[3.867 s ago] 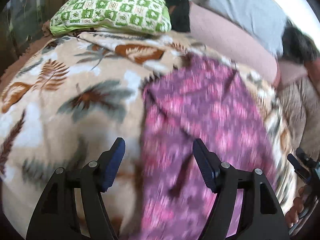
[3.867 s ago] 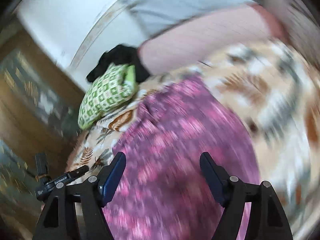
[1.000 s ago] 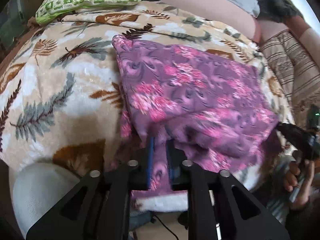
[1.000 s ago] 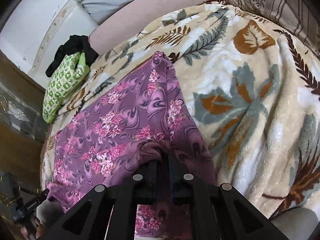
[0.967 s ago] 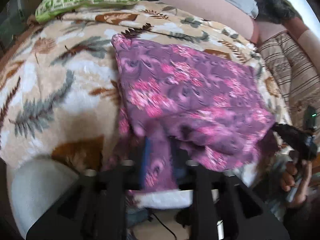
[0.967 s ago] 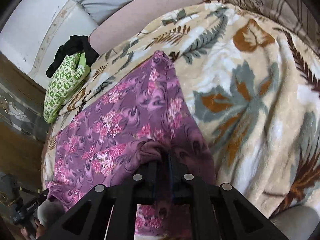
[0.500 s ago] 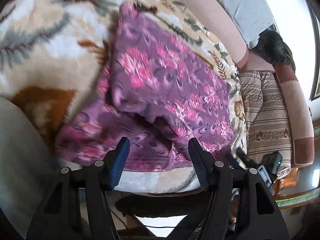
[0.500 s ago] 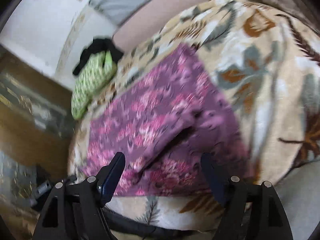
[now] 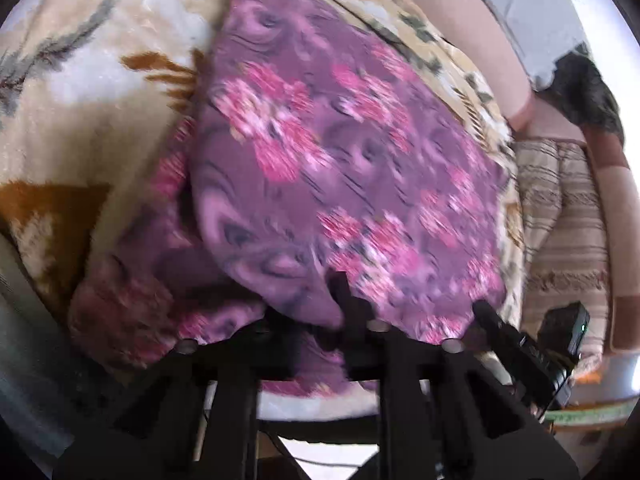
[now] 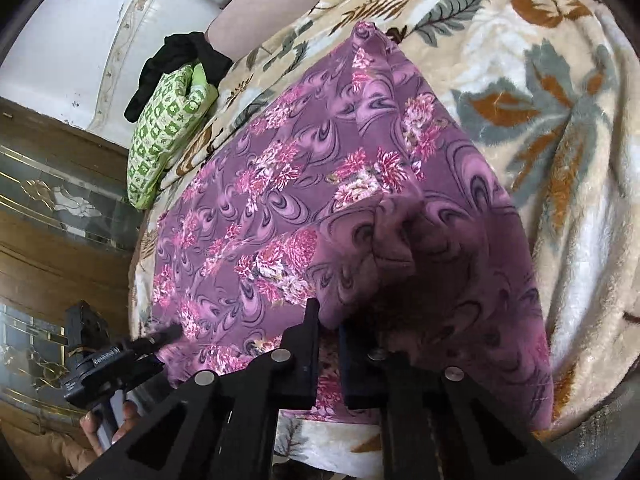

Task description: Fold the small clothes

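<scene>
Our right gripper [image 10: 329, 334] has its jaws drawn nearly together after just closing, and a fold of the purple floral garment [image 10: 304, 200] is pinched between them at its near edge. The cloth rises in a small peak just beyond the fingertips and spills down over both black fingers [image 10: 308, 344], so we see only a narrow slot with fabric in it.

Our left gripper [image 9: 320, 320] has likewise just closed to a narrow gap. Its view is smeared by motion, but we can make out the garment's [image 9: 340, 152] near hem draped over and between the dark fingers [image 9: 348, 300]; the pads seem to press on it, though the blur keeps us from seeing the contact sharply.

The garment lies spread on a cream blanket [image 10: 552, 128] printed with rust and grey-green leaves, its far end pointed away from us and its near edge gathered at the bed's front, where both grippers hold it at opposite corners. From the right view the left gripper [image 10: 160, 336] shows at the garment's left corner, with the hand [image 10: 108, 428] gripping its handle below. From the left view the right gripper's [image 9: 486, 312] tip touches the garment's right corner.

Further out, a green-and-white patterned pillow [image 10: 168, 128] sits at the blanket's far left with a black cloth [image 10: 180, 56] bunched just behind it, touching it. A striped cushion [image 9: 560, 216] lies beside the blanket on the right.
</scene>
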The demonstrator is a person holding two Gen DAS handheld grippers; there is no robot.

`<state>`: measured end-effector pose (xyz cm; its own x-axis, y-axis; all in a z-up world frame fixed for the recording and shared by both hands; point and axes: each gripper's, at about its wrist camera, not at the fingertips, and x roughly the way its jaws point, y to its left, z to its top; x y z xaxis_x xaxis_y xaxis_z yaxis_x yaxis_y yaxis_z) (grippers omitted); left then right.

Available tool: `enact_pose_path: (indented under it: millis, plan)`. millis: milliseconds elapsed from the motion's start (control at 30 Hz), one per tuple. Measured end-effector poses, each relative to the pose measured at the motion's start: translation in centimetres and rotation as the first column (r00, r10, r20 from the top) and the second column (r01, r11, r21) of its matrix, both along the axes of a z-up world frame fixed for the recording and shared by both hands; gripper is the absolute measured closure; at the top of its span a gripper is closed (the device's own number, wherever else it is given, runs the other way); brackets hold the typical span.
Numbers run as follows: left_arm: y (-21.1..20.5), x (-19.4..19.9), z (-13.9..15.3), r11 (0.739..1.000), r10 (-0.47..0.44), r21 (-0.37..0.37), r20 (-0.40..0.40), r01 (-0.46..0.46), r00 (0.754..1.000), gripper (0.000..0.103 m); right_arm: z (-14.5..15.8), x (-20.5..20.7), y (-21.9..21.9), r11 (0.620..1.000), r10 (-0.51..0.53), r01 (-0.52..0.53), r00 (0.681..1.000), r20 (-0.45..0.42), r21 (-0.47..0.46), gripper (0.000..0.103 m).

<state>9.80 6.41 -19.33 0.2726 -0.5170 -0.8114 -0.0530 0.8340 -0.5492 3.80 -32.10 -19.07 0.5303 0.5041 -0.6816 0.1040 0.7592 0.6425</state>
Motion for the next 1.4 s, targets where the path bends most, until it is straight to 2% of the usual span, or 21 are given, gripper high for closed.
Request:
enact_pose_path:
  millis: [100,133,167,233,300,333,400,467,533,600,667,733,833,867,900,933,1033,1133,1200,1300,1400]
  plan:
    - [-0.4,-2.2,2.9,0.996,-0.065,0.058,0.092,0.060,0.994,0.096,3.1,-1.9,-0.4,1.000,-0.027,0.028,0.998,0.052,-0.012,0.097]
    - [-0.7,-3.0,3.7,0.987,-0.100,0.135,0.124,0.083,0.987,0.096,4.4,-2.8,-0.2,0.999,-0.033,0.036,0.997,0.070,-0.033,0.097]
    - [-0.9,-3.3,3.5,0.981,-0.120,0.164,0.124,0.099,0.985,0.096,5.2,-3.5,-0.1,0.998,-0.037,0.042,0.996,0.081,-0.057,0.097]
    - [-1.5,-3.4,2.0,0.978,-0.145,0.167,0.091,0.128,0.985,0.096,5.4,-3.8,0.5,0.991,-0.034,0.042,0.997,0.065,-0.124,0.098]
    - [-2.0,-3.0,0.3,0.974,-0.146,0.184,0.058,0.133,0.988,0.096,4.3,-2.8,0.8,0.977,-0.035,0.044,0.998,0.046,-0.211,0.098]
    - [-2.2,-2.8,-0.2,0.972,-0.142,0.193,0.037,0.132,0.989,0.096,3.1,-2.2,0.6,0.975,-0.053,0.056,0.998,0.020,-0.214,0.098]
    - [-2.1,-3.2,0.8,0.972,-0.143,0.199,0.078,0.125,0.987,0.096,1.6,-2.1,-0.2,0.983,-0.084,0.081,0.996,-0.008,-0.162,0.098]
    - [-2.2,-3.2,1.4,0.968,-0.144,0.223,0.109,0.117,0.984,0.095,1.7,-2.2,-0.3,0.982,-0.091,0.090,0.996,0.003,-0.166,0.098]
    - [-2.3,-3.1,0.2,0.964,-0.143,0.234,0.058,0.125,0.988,0.092,1.6,-2.3,0.1,0.975,-0.077,0.076,0.997,0.006,-0.207,0.098]
    - [-2.4,-2.6,-0.9,0.963,-0.134,0.240,0.020,0.125,0.991,0.091,0.5,-1.7,0.4,0.973,-0.065,0.055,0.997,-0.037,-0.223,0.098]
    - [-2.3,-2.7,-0.4,0.962,-0.133,0.243,0.029,0.122,0.991,0.089,-0.7,-1.3,0.0,0.990,-0.058,0.046,0.995,-0.086,-0.130,0.098]
    - [-2.4,-3.2,0.4,0.956,-0.143,0.265,0.061,0.122,0.988,0.086,0.0,-1.9,-1.0,0.995,-0.081,0.078,0.996,-0.048,-0.059,0.097]
    - [-2.5,-3.5,0.8,0.958,-0.145,0.259,0.069,0.123,0.987,0.085,1.7,-3.0,-2.0,0.994,-0.103,0.102,0.995,-0.009,-0.032,0.083]
    - [-2.4,-3.4,0.7,0.960,-0.140,0.253,0.066,0.119,0.988,0.085,2.0,-3.4,-2.2,0.994,-0.109,0.109,0.994,0.004,-0.029,0.073]
    - [-2.3,-3.3,0.6,0.962,-0.135,0.247,0.060,0.117,0.989,0.086,2.2,-3.6,-2.5,0.993,-0.117,0.117,0.993,0.009,-0.030,0.054]
    - [-2.2,-3.1,0.3,0.965,-0.129,0.235,0.048,0.114,0.991,0.086,2.4,-3.5,-2.8,0.992,-0.125,0.125,0.992,0.010,-0.035,0.049]
    - [-2.2,-3.0,0.1,0.966,-0.123,0.233,0.036,0.111,0.992,0.085,2.0,-1.9,-4.2,0.989,-0.145,0.145,0.989,0.003,0.003,0.048]
    - [-2.4,-3.0,0.1,0.963,-0.123,0.245,0.043,0.109,0.991,0.085,-0.4,0.5,-5.0,0.989,-0.134,0.138,0.988,-0.076,0.056,0.054]
    - [-2.5,-3.1,0.0,0.961,-0.124,0.255,0.048,0.108,0.991,0.086,-1.4,1.3,-4.6,0.988,-0.129,0.136,0.986,-0.104,0.067,0.080]
    - [-2.6,-3.4,0.8,0.961,-0.120,0.261,0.079,0.095,0.990,0.094,-0.1,0.9,-4.1,0.987,-0.160,0.159,0.985,-0.064,-0.024,0.095]
    - [-2.6,-3.9,1.8,0.961,-0.127,0.260,0.106,0.096,0.986,0.095,2.8,-0.6,-4.0,0.973,-0.206,0.207,0.978,0.014,-0.100,0.097]
